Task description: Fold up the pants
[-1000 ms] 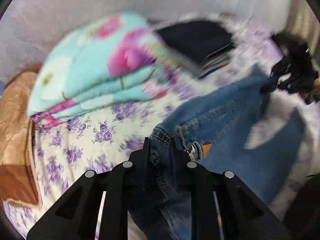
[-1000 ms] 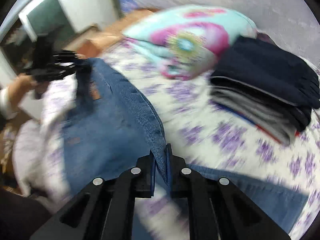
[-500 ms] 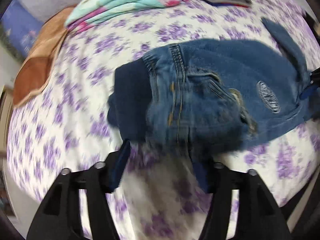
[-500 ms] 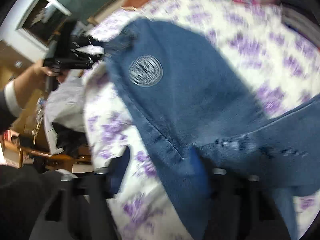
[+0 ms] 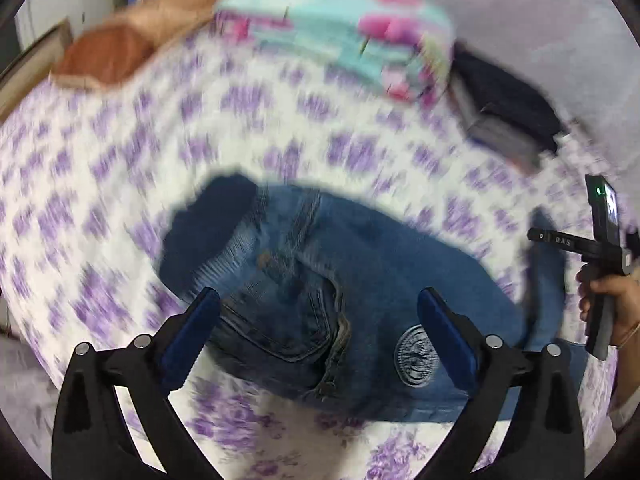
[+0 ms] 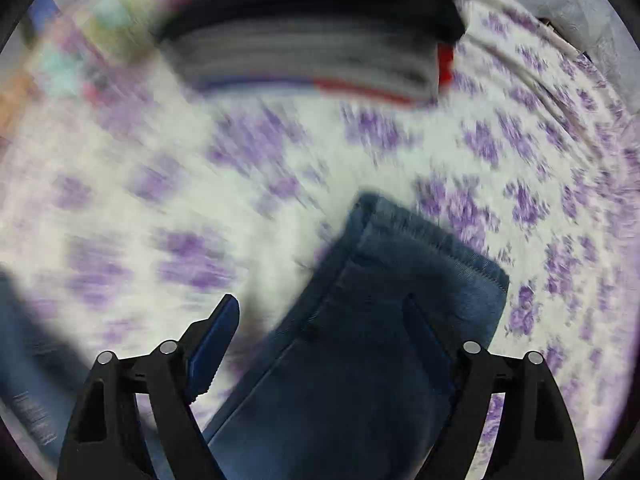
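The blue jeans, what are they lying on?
The blue jeans lie on a white bedsheet with purple flowers, which shows all around them. What lies directly under the denim is covered, so it cannot be seen.

Purple-flowered bed sheet [image 5: 120, 152], jeans [image 5: 360, 280], floral quilt [image 5: 340, 48], dark folded clothes [image 5: 508, 108], brown pillow [image 5: 108, 56]

Motion-blurred floral bedsheet [image 6: 132, 184] and folded clothes stack [image 6: 312, 48]; jeans [image 6: 352, 380] cut off below.
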### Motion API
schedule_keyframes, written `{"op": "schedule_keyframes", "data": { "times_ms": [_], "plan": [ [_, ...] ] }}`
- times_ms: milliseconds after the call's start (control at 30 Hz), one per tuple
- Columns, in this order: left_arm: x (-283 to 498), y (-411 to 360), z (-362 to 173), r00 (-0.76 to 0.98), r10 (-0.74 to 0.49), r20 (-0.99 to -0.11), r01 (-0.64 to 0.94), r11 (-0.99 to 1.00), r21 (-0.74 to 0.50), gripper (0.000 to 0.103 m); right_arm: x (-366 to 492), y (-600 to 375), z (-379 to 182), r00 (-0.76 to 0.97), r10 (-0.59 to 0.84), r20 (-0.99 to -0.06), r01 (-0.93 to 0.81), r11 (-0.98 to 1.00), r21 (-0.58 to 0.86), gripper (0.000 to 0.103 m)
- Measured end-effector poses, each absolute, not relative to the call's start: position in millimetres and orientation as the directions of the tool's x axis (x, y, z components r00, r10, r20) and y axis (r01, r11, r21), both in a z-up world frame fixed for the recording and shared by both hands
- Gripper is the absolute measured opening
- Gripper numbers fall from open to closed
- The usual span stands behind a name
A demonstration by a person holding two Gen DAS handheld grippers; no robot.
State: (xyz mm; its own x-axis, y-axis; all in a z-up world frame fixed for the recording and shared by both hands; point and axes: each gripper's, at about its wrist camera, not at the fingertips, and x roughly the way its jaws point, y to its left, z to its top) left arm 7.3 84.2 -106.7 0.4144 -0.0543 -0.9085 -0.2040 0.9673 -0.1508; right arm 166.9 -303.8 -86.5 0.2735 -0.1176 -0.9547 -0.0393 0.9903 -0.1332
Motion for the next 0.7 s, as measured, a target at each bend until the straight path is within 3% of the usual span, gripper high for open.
{"op": "schedule_keyframes", "data": {
  "times_ms": [67, 133, 167, 267, 367, 467, 600, 633, 700],
  "plan": [
    [14.1, 80.0, -128.4, 0.347, 0.022, -0.937, -0.213, 0.975, -0.056, 0.096, 164.2, -306.9, -100.6, 0.27, -0.12, -0.955, -0.019, 0.991, -0.13, 0.039],
    [19.0, 81.0, -139.4, 0.314, 0.018, -0.949, -0.184, 0.982, -0.042, 0.096, 148.5, -326.9, -78.2, 0.321, 0.015, -0.947, -0.007, 1.0, 0.014, 0.012],
    [20.4, 82.5, -141.6, 0.31, 0.008, -0.951, -0.17, 0.984, -0.048, 0.096, 133.1, -344.9, -56.8, 0.384, 0.061, -0.921, 0.013, 0.997, 0.072, 0.008],
    [25.0, 87.3, -145.1, 0.288, -0.034, -0.957, -0.12, 0.99, -0.071, 0.095, 66.5, -409.7, 5.4, 0.546, 0.168, -0.821, 0.045, 0.972, 0.229, 0.008],
    [27.2, 89.7, -144.9, 0.267, -0.065, -0.962, -0.056, 0.995, -0.082, 0.095, -19.8, -467.8, 26.0, 0.612, 0.222, -0.759, 0.087, 0.935, 0.344, 0.008],
    [26.5, 83.7, -149.6, 0.248, -0.047, -0.968, 0.026, 0.999, -0.041, 0.095, -91.6, -507.0, -18.4, 0.564, 0.26, -0.784, 0.216, 0.87, 0.444, 0.008],
    [28.6, 75.9, -156.0, 0.229, -0.017, -0.973, 0.083, 0.997, 0.002, 0.096, -140.5, -507.7, -101.2, 0.397, 0.259, -0.88, 0.38, 0.827, 0.415, 0.013],
    [29.8, 76.8, -155.9, 0.223, -0.025, -0.974, 0.085, 0.996, -0.006, 0.096, -146.9, -510.8, -98.2, 0.42, 0.258, -0.87, 0.384, 0.818, 0.428, 0.016],
    [30.4, 77.2, -154.2, 0.216, -0.032, -0.976, 0.087, 0.996, -0.013, 0.096, -153.1, -515.8, -83.7, 0.426, 0.23, -0.875, 0.397, 0.822, 0.409, 0.038]
  ]
}}
